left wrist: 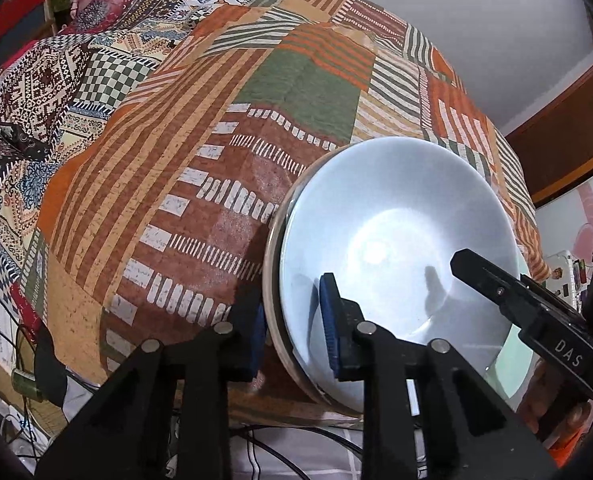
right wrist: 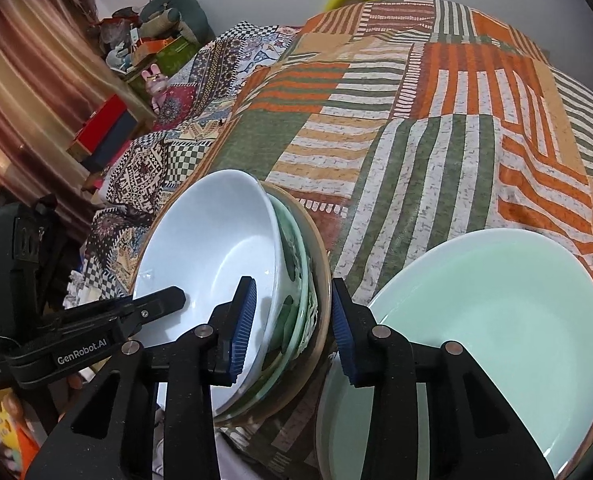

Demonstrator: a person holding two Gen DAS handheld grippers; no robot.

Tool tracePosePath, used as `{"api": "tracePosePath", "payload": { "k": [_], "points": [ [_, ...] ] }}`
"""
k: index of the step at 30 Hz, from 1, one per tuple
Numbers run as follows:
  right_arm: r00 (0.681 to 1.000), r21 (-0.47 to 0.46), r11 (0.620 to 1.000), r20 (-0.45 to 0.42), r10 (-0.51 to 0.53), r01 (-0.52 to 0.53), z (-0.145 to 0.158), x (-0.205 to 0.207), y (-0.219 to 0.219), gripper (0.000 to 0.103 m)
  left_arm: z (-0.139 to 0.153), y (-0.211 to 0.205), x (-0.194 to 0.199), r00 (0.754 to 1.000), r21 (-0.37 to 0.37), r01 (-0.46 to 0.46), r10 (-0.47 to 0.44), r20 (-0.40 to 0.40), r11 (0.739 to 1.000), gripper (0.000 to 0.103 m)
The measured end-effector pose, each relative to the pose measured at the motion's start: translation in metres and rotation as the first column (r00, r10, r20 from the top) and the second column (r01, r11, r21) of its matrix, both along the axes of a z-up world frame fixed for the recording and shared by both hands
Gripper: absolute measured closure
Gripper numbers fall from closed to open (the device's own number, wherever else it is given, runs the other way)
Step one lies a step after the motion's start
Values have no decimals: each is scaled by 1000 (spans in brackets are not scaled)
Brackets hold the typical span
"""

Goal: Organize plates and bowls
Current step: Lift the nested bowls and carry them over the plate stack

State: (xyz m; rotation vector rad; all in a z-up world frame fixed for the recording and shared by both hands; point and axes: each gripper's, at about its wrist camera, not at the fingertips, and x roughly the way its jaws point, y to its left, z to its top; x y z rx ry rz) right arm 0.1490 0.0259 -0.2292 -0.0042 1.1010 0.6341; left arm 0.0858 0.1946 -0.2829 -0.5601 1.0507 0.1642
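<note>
Two handheld grippers meet over a stack of dishes tipped up on edge on a patchwork bedspread point(right wrist: 416, 128) of orange, green and cream stripes. Seen from the left wrist, the left gripper point(left wrist: 294, 324) straddles the near rim of the stack: one blue-padded finger point(left wrist: 330, 320) lies inside the pale white bowl point(left wrist: 396, 216), while the other sits outside against the tan outer rim point(left wrist: 270, 280), its pad mostly hidden. The jaws stand narrow and the pads appear to press on the rim.

From the right wrist, the right gripper point(right wrist: 292, 324) spans the opposite edge of the same stack. Its inner pad point(right wrist: 242, 320) rests against the white bowl point(right wrist: 216, 248), and its outer pad point(right wrist: 342, 328) sits beside the tan plate point(right wrist: 322, 264) at the back of the stack. Between the bowl and the tan plate is a green-patterned dish point(right wrist: 296, 264). Whether the outer pad touches the plate cannot be told, as a thin gap seems to show.

A mint-green plate point(right wrist: 496, 312) lies flat on the bedspread just beside the stack, under the right gripper's outer finger. Each view catches the other gripper's black body reaching over the bowl. A second, checkered quilt point(right wrist: 152, 168) lies rumpled beyond the stack, with boxes and a pink toy rabbit point(right wrist: 156, 80) near a striped curtain point(right wrist: 28, 92).
</note>
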Motion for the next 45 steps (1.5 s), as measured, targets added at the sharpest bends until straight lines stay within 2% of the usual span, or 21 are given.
{"api": "tracePosePath", "payload": {
  "k": [9, 16, 33, 45],
  "points": [
    [999, 6, 1000, -27, -24, 24, 2, -1, -3, 69, 15, -7, -4, 1000, 52, 5, -5, 13, 999, 78],
    [999, 26, 999, -19, -29, 29, 11, -5, -7, 69, 28, -9, -9, 999, 56, -1, -1, 39, 998, 79],
    [994, 98, 994, 84, -63, 54, 54, -18, -29, 69, 85, -34, -19, 986, 101, 17, -33, 162, 995, 78],
    [985, 142, 985, 128, -114, 95, 73, -24, -56, 69, 112, -59, -20, 972, 125, 60, -87, 220, 990, 78]
  ]
}}
